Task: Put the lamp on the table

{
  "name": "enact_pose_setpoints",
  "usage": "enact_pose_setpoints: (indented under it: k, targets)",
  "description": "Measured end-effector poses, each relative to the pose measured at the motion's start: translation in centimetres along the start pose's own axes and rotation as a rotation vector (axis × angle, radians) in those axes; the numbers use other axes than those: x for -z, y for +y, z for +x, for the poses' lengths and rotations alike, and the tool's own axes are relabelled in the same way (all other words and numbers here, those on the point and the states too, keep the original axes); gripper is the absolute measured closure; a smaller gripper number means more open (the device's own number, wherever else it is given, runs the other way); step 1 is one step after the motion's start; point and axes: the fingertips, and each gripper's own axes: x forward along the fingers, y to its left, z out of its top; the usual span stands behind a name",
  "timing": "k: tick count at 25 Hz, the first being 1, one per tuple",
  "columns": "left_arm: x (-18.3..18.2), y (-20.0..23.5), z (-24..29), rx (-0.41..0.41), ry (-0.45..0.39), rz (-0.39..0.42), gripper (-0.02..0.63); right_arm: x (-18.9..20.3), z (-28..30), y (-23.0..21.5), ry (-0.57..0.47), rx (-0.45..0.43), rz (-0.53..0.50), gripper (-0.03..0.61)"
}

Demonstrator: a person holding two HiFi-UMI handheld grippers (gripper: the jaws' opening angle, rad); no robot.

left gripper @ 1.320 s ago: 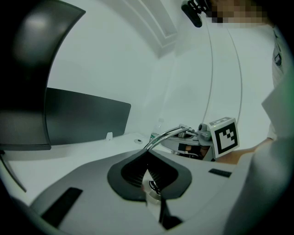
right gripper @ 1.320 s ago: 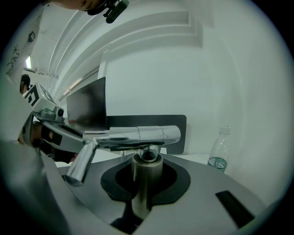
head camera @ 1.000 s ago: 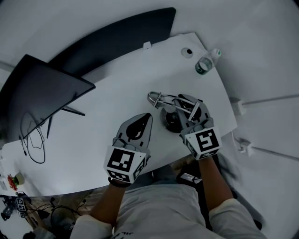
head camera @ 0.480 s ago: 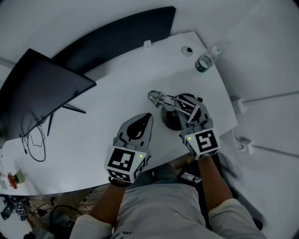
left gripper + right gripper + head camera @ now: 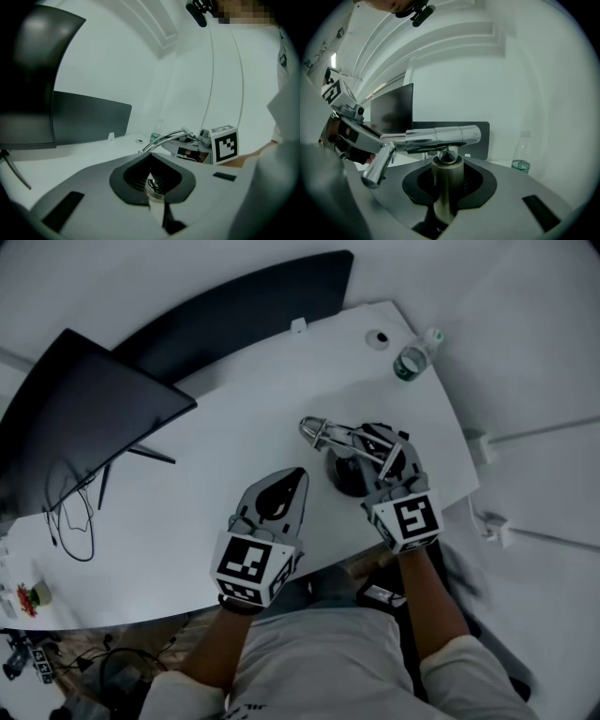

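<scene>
Lamp: the lamp [image 5: 339, 440] is stood on the table [image 5: 234, 427], its dark round base close to the near edge and towards the right-hand end. Its silver arm is folded over and reaches towards the table's middle.
Right gripper: the lamp's upright post is enclosed by the jaws of the right gripper [image 5: 447, 168]. The jaws have just been eased apart, and the pads seem no longer pressed on the post, though a light touch on one side cannot be ruled out.
Left gripper: the left gripper [image 5: 296, 476] is held just beside the base with its jaws brought together and nothing carried.
Risk, dragging: if the right gripper is drawn back before the post is fully freed, the lamp could be pulled over the near edge.
Risk, tipping: the folded arm is hung out to one side, so the lamp could be toppled by a snag on the post.
Risk, knock: the base could be nudged by the left gripper, so close is it kept.
Writing: no words can be read. The green label on the bottle [image 5: 410, 360] at the far right corner is too small, and only black-and-white square patterns are carried on the gripper cubes.
</scene>
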Motion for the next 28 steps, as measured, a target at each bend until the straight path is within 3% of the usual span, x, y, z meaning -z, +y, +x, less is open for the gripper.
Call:
enact_pose_setpoints:
  k: [6,14,28]
  targets:
    - [0.0,-0.2,-0.3,-0.001,-0.001,0.005,0.611,0.6,-0.2,-0.2,0.009,0.010,0.002,0.520]
    - [0.0,0.0,-0.6,-0.005,-0.002,0.006,0.611,2.1,-0.6,-0.3,0.063,0.028,0.001,0.441]
    - [-0.2,-0.7,-1.4,0.004,-0.011,0.016,0.611,2.0,-2.5,-0.2,0.078,0.057,-0.005,0.431]
